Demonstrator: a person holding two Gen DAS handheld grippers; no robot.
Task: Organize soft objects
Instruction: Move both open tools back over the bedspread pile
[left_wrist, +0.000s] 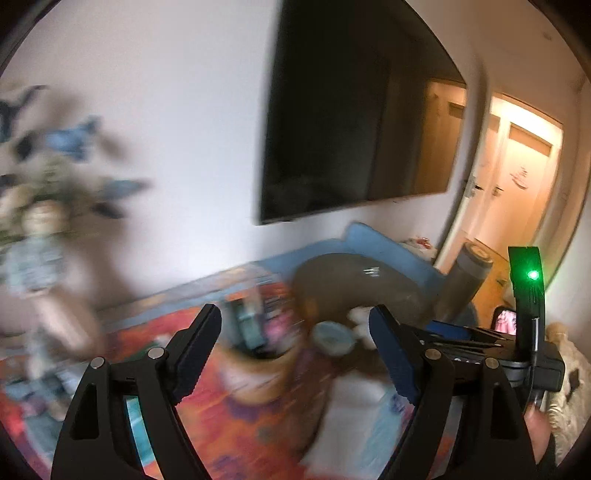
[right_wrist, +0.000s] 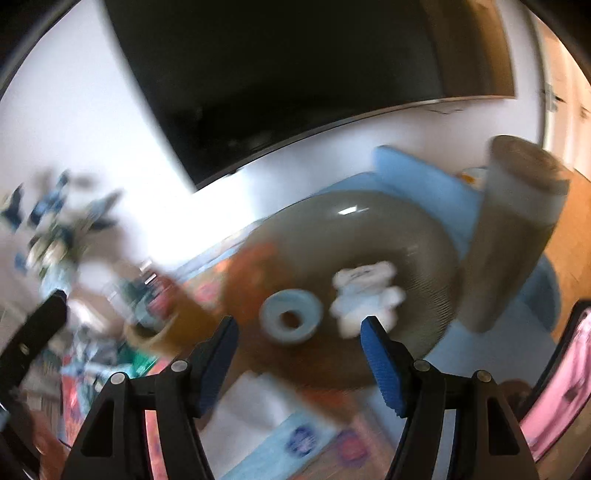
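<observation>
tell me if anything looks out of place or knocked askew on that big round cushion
Nothing looks spilled or damaged. The grey round cushion holds a pale blue ring and a small white-and-blue soft toy lying loose. The grey cylinder beside it leans rather than standing straight. Motion blur hides finer detail.

A glossy dark screen (right_wrist: 295, 74) hangs on a matt white wall (left_wrist: 166, 110). Below it, a smooth, shiny olive ring (right_wrist: 351, 236) shows a fine ribbed texture on one side, with a fluffy white plush toy (right_wrist: 364, 295) against it. The grippers' fingers (right_wrist: 384, 369) are matt black plastic with ridged blue pads. Bare wood floor (right_wrist: 576, 240) lies at right.
</observation>
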